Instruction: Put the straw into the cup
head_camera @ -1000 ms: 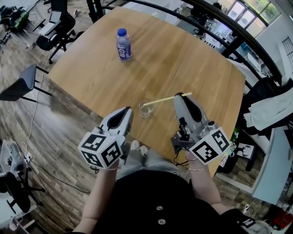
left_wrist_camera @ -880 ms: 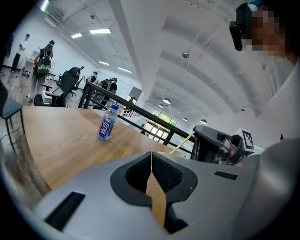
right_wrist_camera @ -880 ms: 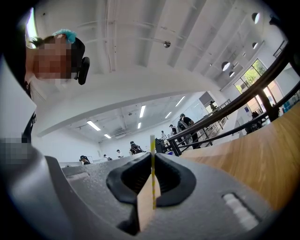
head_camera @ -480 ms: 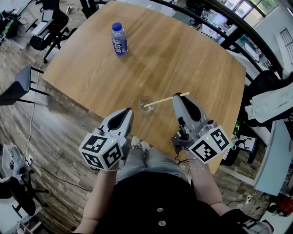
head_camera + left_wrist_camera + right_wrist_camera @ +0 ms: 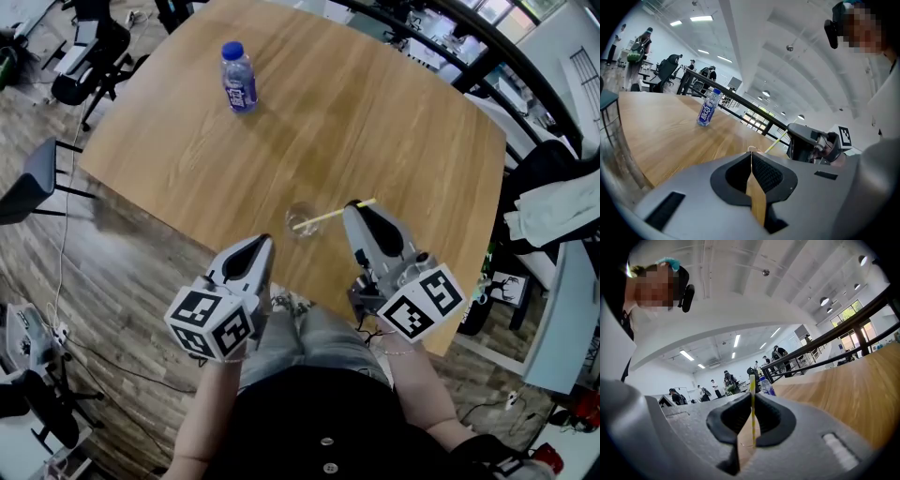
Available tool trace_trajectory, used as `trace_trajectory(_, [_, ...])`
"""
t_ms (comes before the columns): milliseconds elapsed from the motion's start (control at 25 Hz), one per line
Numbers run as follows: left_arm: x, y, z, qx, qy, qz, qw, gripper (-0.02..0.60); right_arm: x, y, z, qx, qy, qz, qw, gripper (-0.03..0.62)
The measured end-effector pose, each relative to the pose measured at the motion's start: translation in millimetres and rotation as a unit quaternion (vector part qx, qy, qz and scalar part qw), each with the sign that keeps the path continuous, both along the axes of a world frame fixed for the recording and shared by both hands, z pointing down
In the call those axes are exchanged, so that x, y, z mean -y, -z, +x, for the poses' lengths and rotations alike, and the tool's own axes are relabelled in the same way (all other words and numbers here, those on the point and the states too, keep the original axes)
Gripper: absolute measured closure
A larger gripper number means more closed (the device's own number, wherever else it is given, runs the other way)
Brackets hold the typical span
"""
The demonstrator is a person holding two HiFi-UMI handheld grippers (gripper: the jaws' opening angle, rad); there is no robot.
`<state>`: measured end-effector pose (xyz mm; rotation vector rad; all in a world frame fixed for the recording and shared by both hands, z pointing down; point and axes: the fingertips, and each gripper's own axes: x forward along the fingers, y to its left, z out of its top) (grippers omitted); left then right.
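The right gripper [image 5: 355, 205] pinches the thin yellow plastic straw [image 5: 329, 217] in its jaws; the straw's far end reaches the small clear cup [image 5: 300, 221]. The left gripper [image 5: 262, 241] has its jaws closed on nothing.

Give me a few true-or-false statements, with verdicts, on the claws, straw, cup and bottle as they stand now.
1. The right claw is shut on the straw. True.
2. The left claw holds the cup. False: it is shut on nothing and sits apart from the cup.
3. The bottle lies on its side. False: it stands upright.
4. The cup stands close to the near edge of the table. True.
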<state>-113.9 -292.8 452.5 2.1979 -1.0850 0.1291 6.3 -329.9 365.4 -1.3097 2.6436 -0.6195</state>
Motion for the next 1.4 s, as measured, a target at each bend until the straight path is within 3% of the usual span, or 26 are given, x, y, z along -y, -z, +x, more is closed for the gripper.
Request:
trace_trajectory(560, [1.6,-24.0,2.1,-0.012,-0.012,-0.028,0.9995,0.56,5.5,-41.1,-20.5,-0.035,0.016,-0.042,0.998,0.572])
trace_trajectory(1200, [1.4,-27.6,5.2,-0.008,-0.012,-0.028,0.9995,0.56,1.8,-64.9,-31.8,-0.073,0.03,-0.048,0.996,0.565])
trace_trajectory(1400, [-3.8,-23.7,4.6,-0.008,-0.013,-0.023,0.9996,0.56,-2.3,-63.7,-34.8,-0.07,0.03,-0.05,0.996,0.514])
